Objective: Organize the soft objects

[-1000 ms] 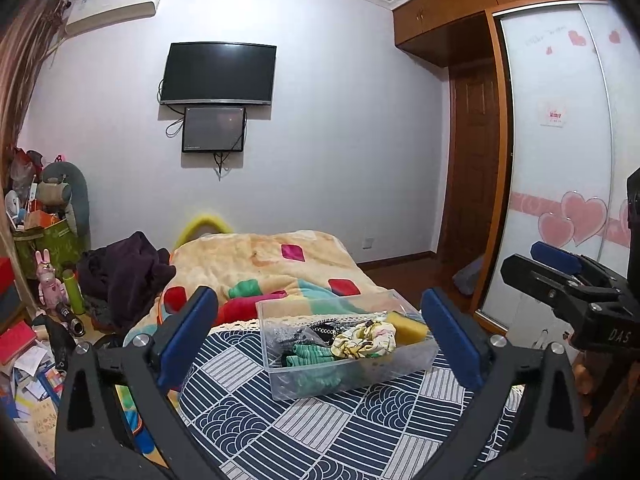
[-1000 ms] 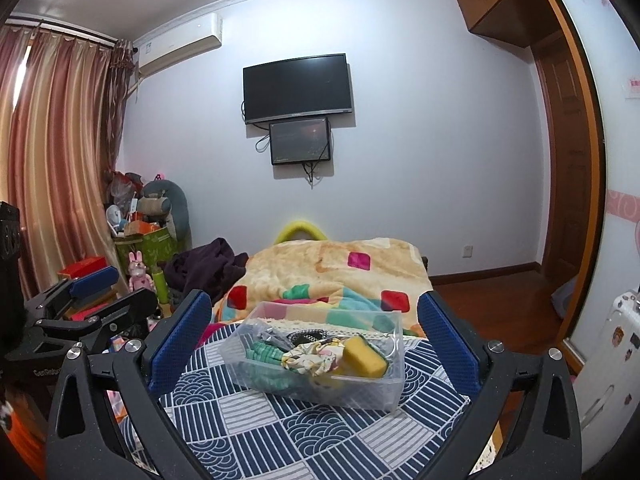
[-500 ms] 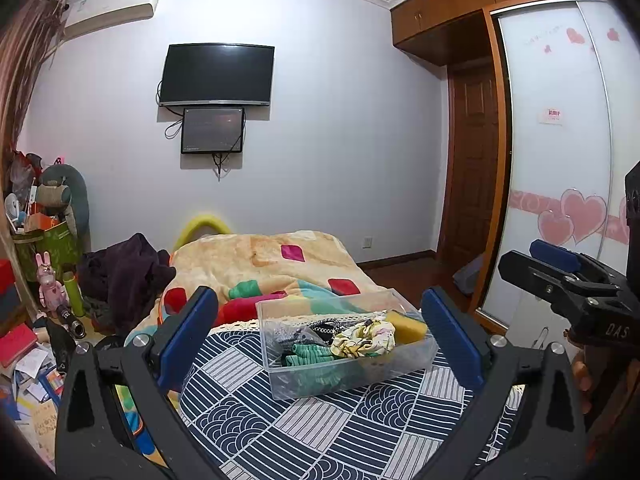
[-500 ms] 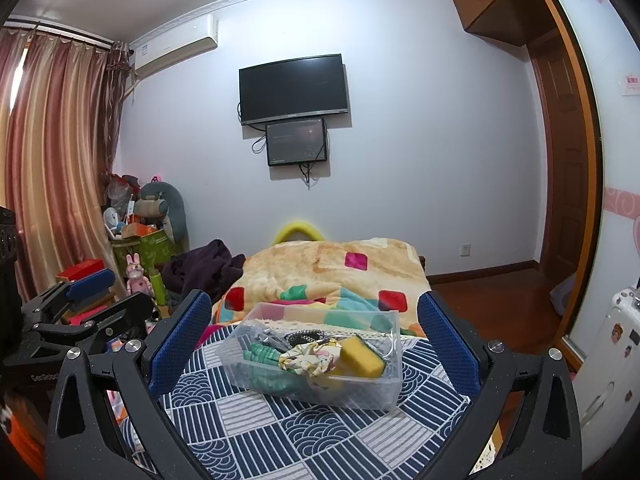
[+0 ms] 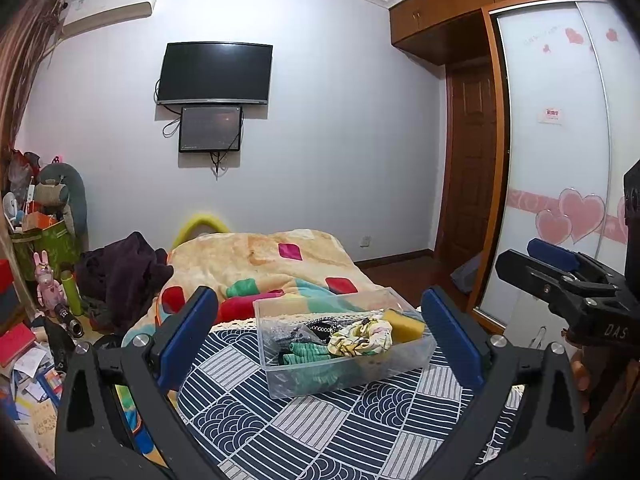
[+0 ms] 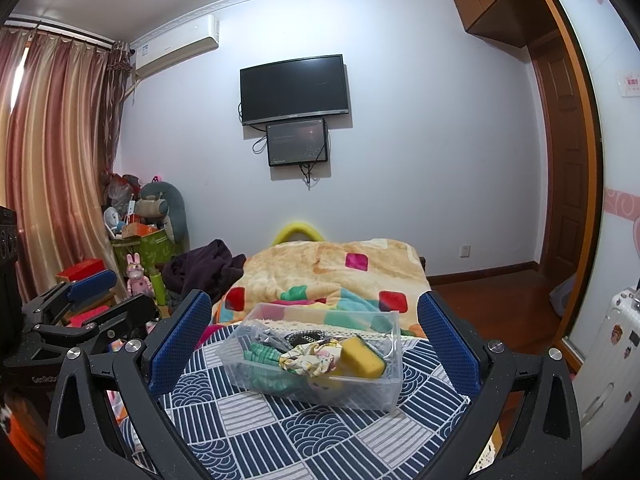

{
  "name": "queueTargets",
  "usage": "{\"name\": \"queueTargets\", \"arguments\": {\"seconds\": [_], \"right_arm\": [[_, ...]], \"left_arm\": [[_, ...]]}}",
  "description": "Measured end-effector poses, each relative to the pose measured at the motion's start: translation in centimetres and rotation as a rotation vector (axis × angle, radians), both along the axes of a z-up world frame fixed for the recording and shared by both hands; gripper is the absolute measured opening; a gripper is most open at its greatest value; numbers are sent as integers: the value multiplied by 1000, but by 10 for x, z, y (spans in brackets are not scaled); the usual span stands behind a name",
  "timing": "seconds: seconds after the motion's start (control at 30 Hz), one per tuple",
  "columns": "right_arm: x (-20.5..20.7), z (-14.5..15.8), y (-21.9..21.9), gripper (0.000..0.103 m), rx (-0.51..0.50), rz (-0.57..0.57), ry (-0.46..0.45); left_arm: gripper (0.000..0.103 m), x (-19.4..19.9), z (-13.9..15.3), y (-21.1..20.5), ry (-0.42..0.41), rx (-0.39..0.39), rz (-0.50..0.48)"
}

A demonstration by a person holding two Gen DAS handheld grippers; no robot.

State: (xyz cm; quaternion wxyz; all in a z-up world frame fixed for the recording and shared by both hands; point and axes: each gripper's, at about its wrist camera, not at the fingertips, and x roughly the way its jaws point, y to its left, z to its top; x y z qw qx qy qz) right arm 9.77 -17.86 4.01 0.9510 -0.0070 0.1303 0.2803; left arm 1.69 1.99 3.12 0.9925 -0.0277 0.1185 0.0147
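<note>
A clear plastic box (image 5: 416,360) (image 6: 390,388) stands on a navy patterned cloth. It holds a yellow sponge (image 5: 402,320) (image 6: 360,356), a floral scrunchie (image 5: 360,336) (image 6: 308,360), green knit fabric (image 5: 308,350) (image 6: 260,354) and dark items. My left gripper (image 5: 320,340) is open and empty, held back from the box. My right gripper (image 6: 316,340) is open and empty, also short of the box. Each gripper shows at the edge of the other's view.
The patterned cloth (image 5: 320,420) covers a surface in front of a bed with an orange blanket (image 5: 260,256). A dark clothes pile (image 5: 120,272) and cluttered toys stand at the left. A wardrobe and door are at the right, with a white suitcase (image 6: 616,340).
Both grippers have barely drifted; the views shifted slightly. The jaws stay open and the box contents have not moved.
</note>
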Motion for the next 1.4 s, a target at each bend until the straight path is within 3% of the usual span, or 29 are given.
{"name": "queueTargets", "arguments": {"seconds": [1.4], "right_arm": [[-1, 2, 3, 103, -4, 9, 2]], "left_arm": [[103, 0, 1, 0, 9, -32, -62]]}}
